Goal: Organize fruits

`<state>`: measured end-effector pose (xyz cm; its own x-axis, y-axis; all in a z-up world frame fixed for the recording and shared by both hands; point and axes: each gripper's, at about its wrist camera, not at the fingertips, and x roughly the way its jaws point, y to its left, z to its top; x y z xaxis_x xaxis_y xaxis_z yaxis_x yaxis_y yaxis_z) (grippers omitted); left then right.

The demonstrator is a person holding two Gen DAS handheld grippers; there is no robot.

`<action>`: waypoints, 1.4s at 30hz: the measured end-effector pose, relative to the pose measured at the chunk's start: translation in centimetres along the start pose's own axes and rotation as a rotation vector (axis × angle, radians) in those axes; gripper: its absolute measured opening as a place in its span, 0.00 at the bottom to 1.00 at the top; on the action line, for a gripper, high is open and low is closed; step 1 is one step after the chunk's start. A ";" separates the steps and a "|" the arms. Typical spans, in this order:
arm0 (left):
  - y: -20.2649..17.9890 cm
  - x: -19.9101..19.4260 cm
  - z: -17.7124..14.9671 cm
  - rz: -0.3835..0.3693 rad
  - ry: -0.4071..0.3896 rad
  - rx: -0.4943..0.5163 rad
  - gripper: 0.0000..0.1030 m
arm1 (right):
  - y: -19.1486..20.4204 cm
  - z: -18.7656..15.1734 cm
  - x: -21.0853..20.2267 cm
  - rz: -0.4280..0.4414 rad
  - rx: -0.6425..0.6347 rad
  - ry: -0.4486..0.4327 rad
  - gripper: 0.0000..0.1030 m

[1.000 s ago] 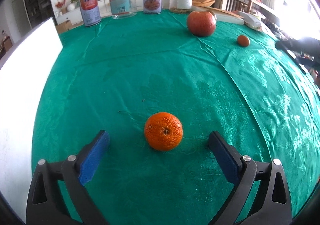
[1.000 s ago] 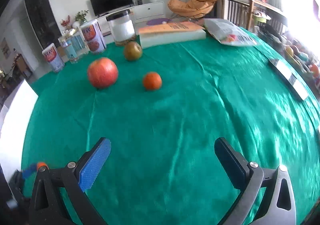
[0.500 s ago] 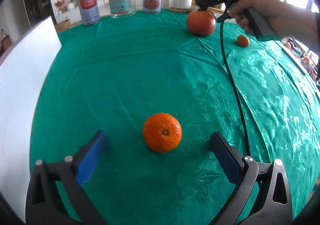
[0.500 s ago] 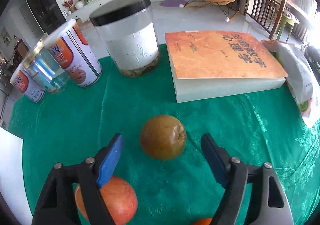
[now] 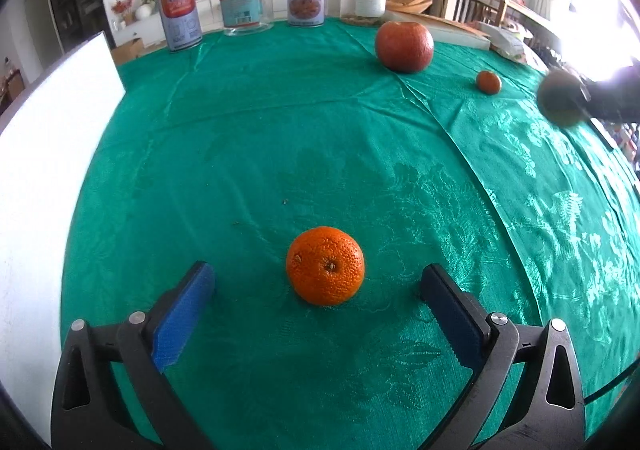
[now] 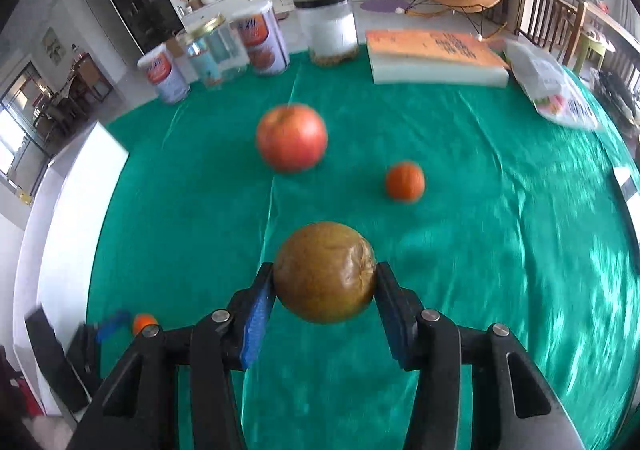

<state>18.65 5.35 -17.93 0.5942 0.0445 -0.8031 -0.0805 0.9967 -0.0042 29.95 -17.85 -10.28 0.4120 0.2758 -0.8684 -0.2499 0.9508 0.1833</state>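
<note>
We see a brown-green pear (image 6: 324, 272) lifted above the cloth, a red apple (image 6: 291, 138) far, a small tangerine (image 6: 405, 181) right, an orange (image 5: 325, 265) near.

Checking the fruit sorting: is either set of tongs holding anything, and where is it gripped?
The right tongs clamp the brown-green fruit across its sides. The left tongs are open around the orange, holding nothing.

Glossy patterned green tablecloth (image 5: 280, 138); dimpled orange (image 5: 325, 265).

Green-clothed table (image 5: 320, 138): apple (image 5: 404, 46), 2 oranges (image 5: 325, 265).
</note>
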 end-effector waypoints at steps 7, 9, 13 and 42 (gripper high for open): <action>0.0 0.0 0.0 0.000 0.000 0.000 1.00 | 1.1 -9.9 0.0 -0.064 0.046 -0.089 0.48; 0.0 0.0 0.0 0.000 0.000 0.000 1.00 | 1.3 -11.0 -0.3 -0.068 0.057 -0.128 0.49; 0.0 0.0 0.0 0.000 0.000 0.000 1.00 | 1.3 -11.4 -0.1 -0.104 0.073 -0.143 0.77; 1.2 -0.1 2.8 -0.086 0.219 0.082 0.69 | 0.2 -4.2 -1.1 0.012 0.133 0.181 0.91</action>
<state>20.73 6.69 -16.13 0.4079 -0.0472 -0.9118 0.0333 0.9988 -0.0368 25.78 -18.57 -11.22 0.2425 0.2683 -0.9323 -0.1311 0.9613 0.2425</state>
